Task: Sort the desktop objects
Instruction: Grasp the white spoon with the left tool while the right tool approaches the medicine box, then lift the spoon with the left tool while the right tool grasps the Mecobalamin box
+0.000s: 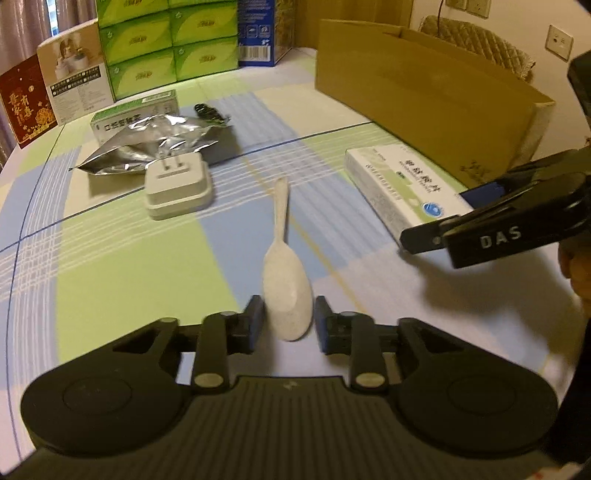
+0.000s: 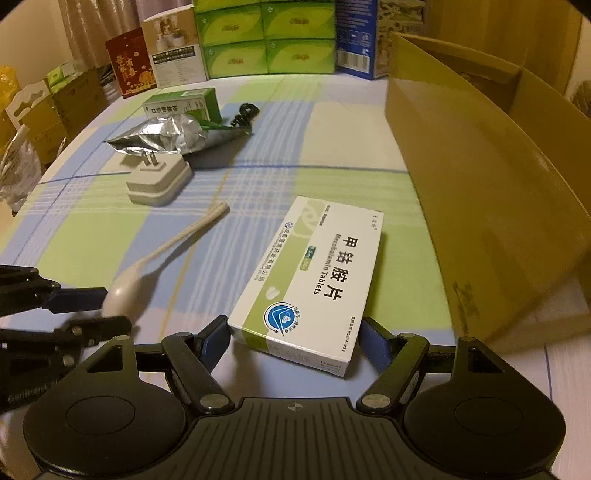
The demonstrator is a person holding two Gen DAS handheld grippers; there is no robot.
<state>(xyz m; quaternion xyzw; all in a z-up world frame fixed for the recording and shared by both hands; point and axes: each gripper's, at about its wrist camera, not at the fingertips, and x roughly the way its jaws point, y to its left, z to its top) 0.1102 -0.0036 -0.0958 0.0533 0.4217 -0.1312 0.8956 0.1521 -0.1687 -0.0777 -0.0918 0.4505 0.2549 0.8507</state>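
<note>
A table covered with a checked cloth (image 2: 332,122) in pale green, blue and cream fills most of both views. Along its far edge stands a row of packaging: stacked green tissue boxes (image 2: 264,37), a tall blue carton (image 2: 356,37), a cream appliance box (image 2: 173,51) and a dark red box with gold lettering (image 2: 129,61). Behind them, at the far left, hangs a pleated curtain (image 1: 22,33). At the far right a cream wall (image 1: 517,22) carries switch plates and a socket (image 1: 559,42), with a quilted chair back (image 1: 476,44) below. Beyond the table's left edge, brown cartons (image 2: 55,110) are stacked. The light is warm and dim.
</note>
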